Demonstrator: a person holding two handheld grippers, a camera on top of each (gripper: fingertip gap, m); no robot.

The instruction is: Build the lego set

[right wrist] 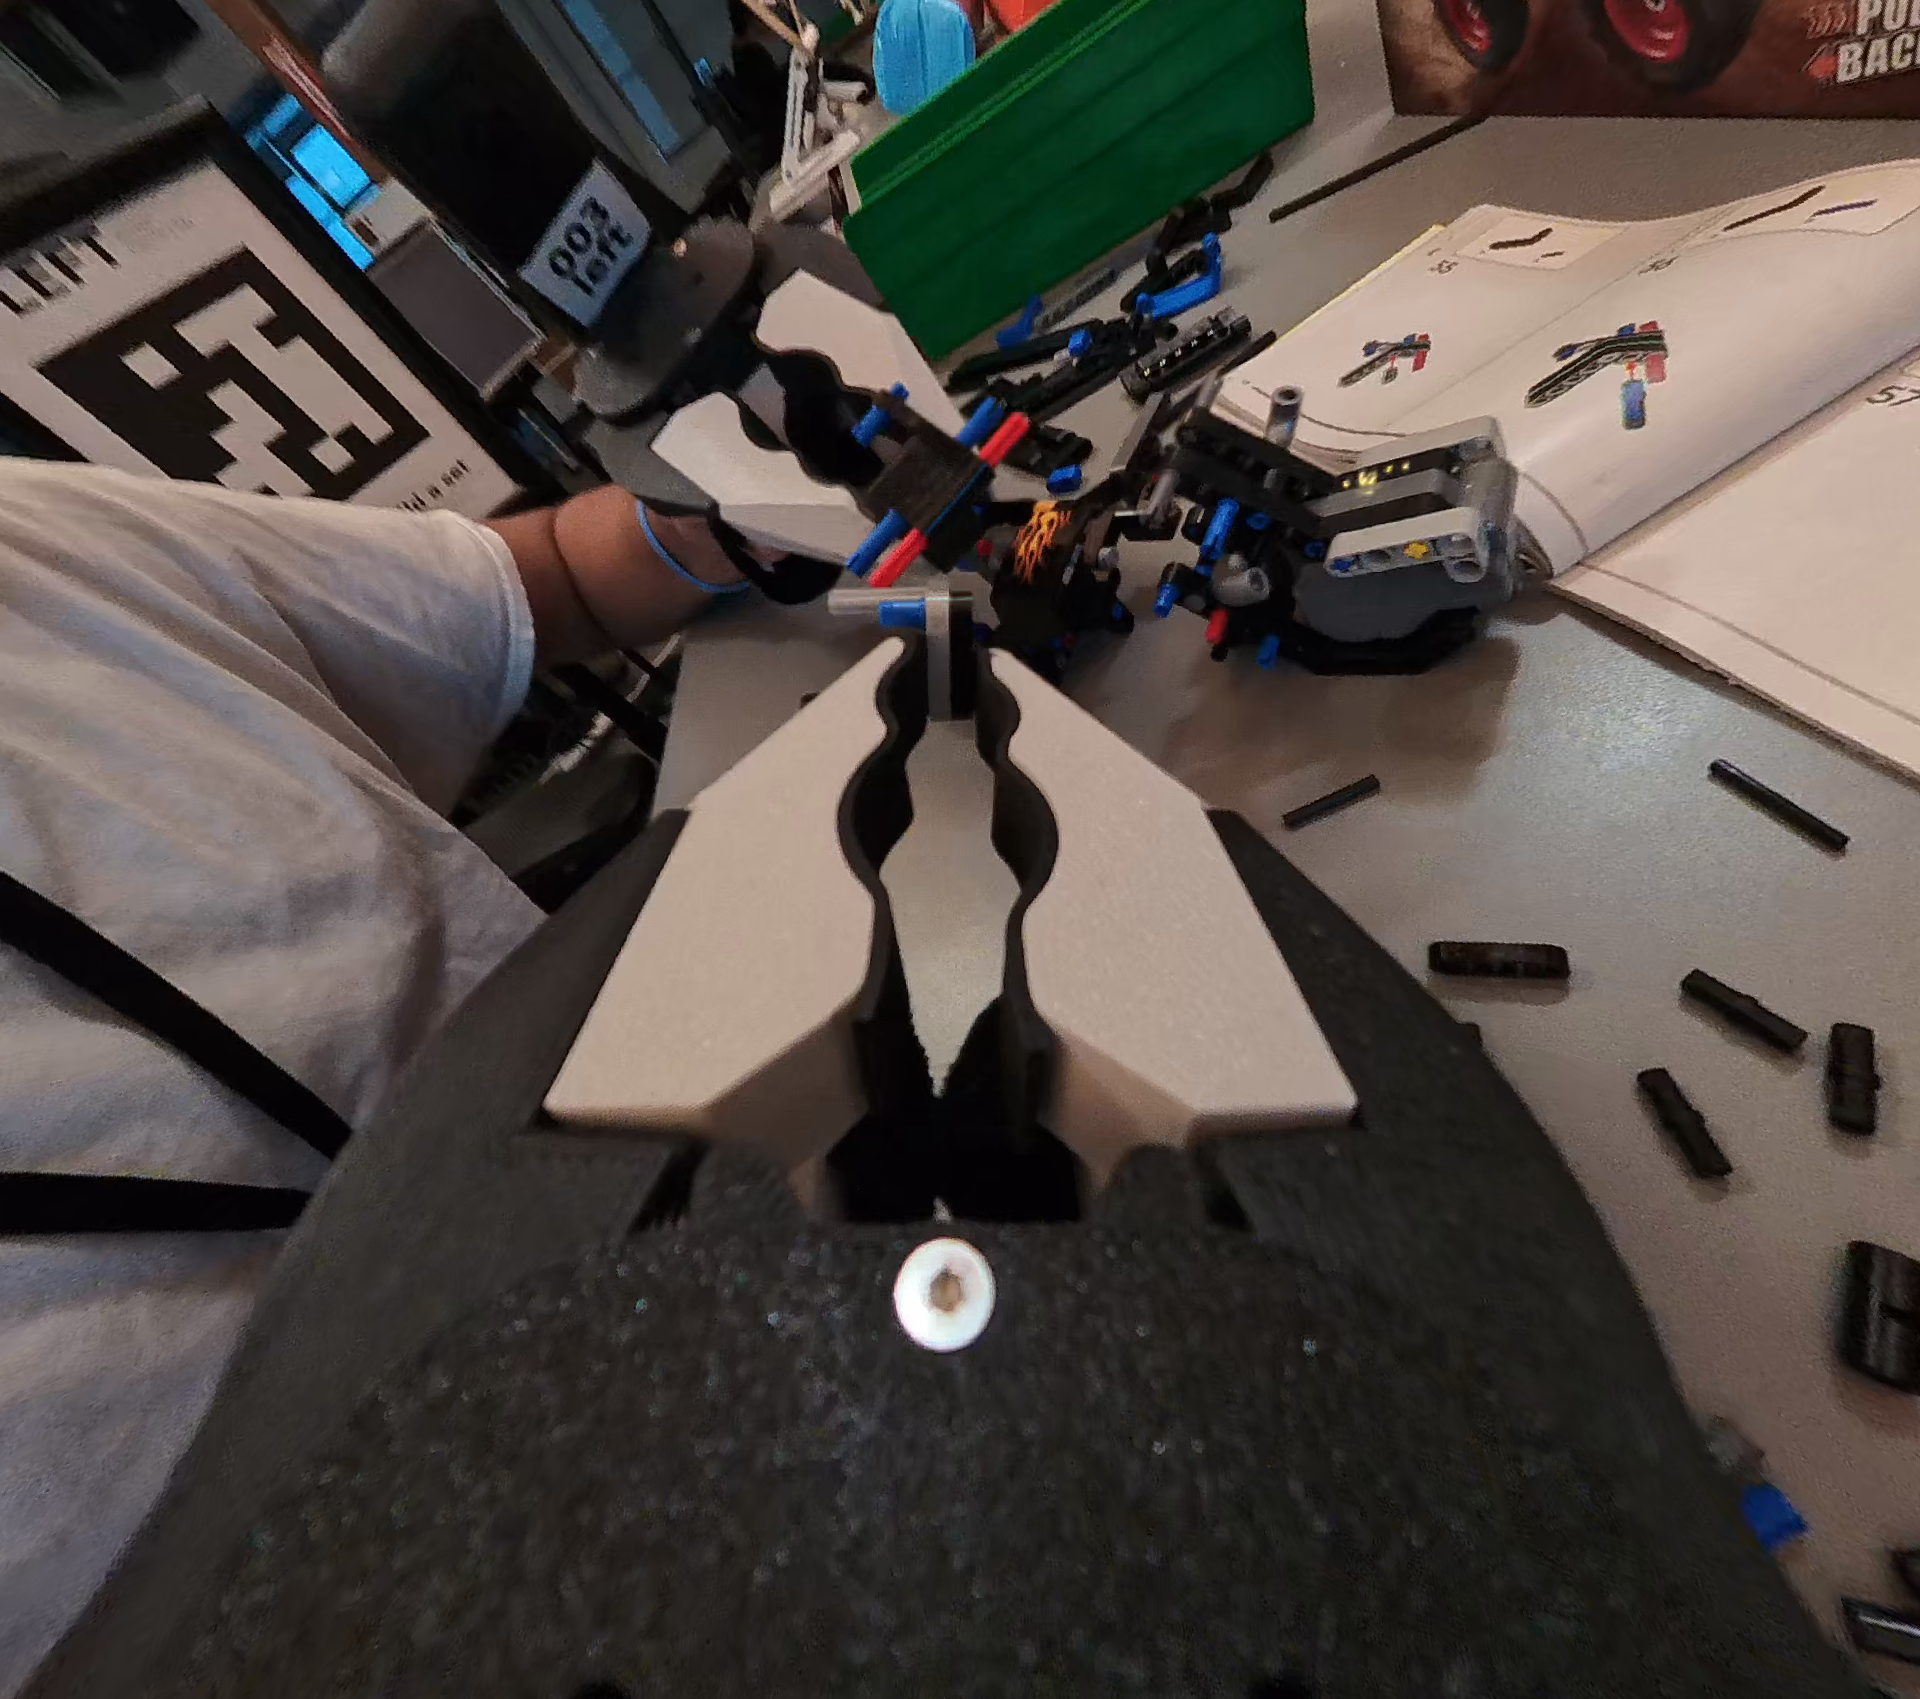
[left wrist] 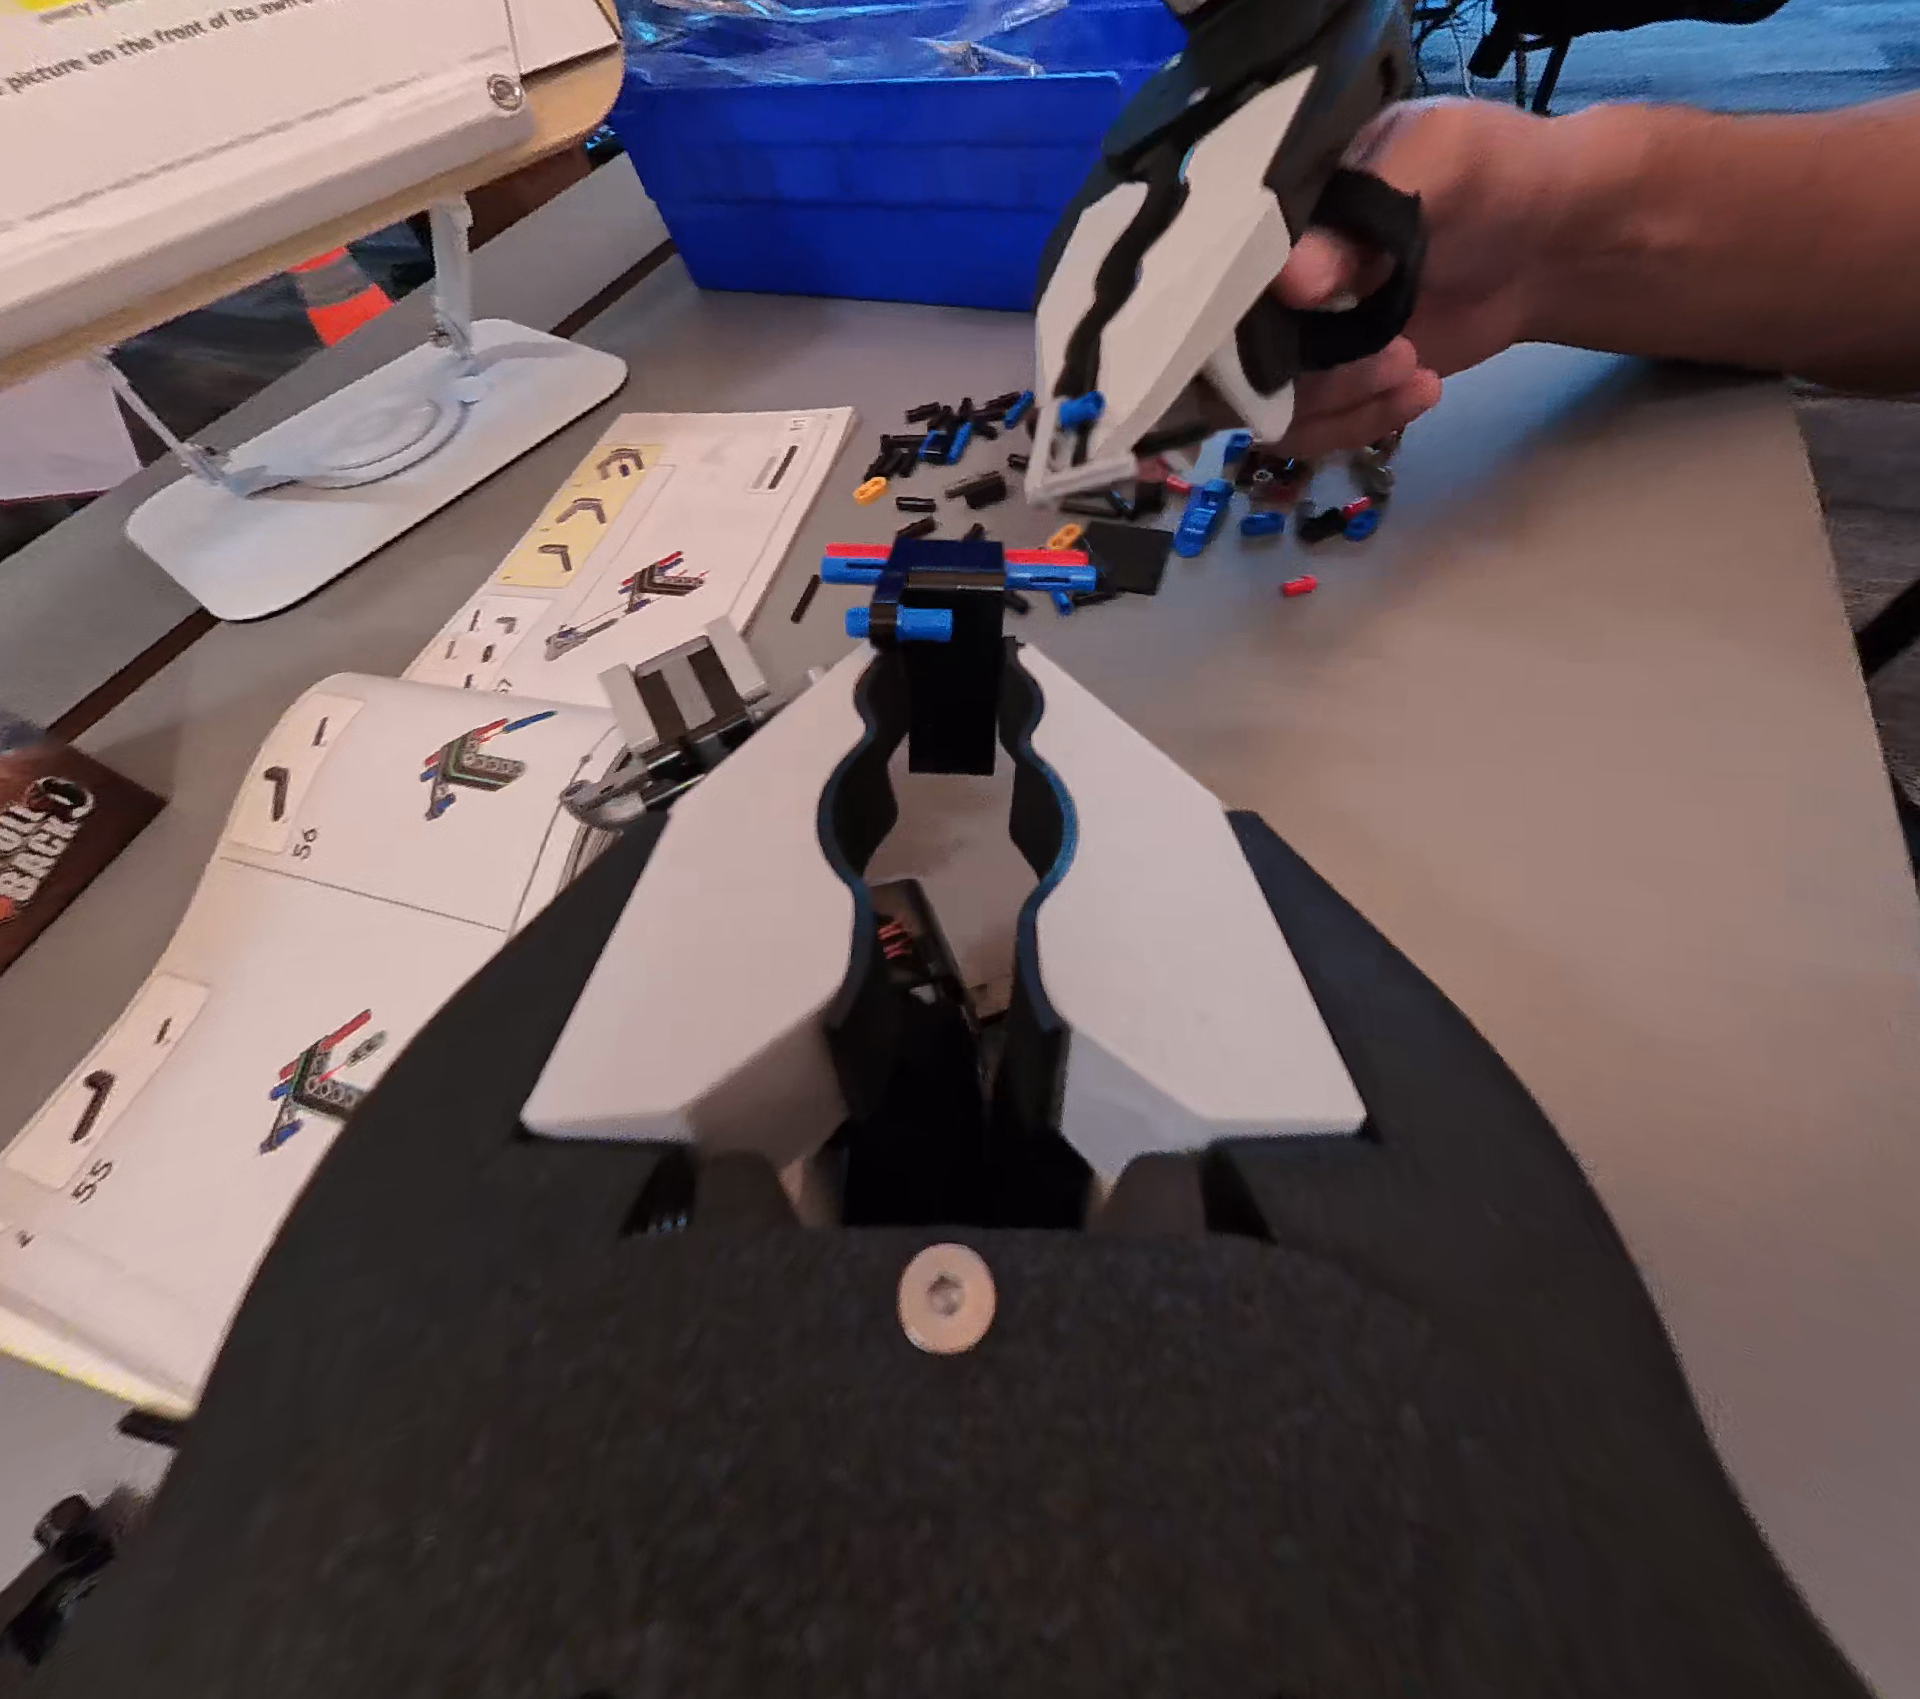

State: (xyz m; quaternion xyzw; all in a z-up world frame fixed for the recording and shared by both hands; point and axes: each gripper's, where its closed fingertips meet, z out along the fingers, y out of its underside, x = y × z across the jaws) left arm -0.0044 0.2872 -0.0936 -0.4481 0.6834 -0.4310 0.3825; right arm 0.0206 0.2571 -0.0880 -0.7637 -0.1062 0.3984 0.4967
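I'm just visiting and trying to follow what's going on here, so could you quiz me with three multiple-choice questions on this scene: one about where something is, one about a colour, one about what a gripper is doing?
1. Where does the open instruction booklet lie?
A. flat on the grey table
B. inside the blue bin
C. on a chair

2. What colour is the bin with clear plastic in it, behind the loose pieces?
A. orange
B. blue
C. white

3. What is the left gripper doing?
A. hanging open over nothing
B. lying on the table
C. clamping a black lego sub-assembly with blue and red pins

Answers:
1 A: its curled pages rest on the table beside that gripper.
2 B: its walls are blue in the left wrist view.
3 C: the black piece sits between its fingertips.
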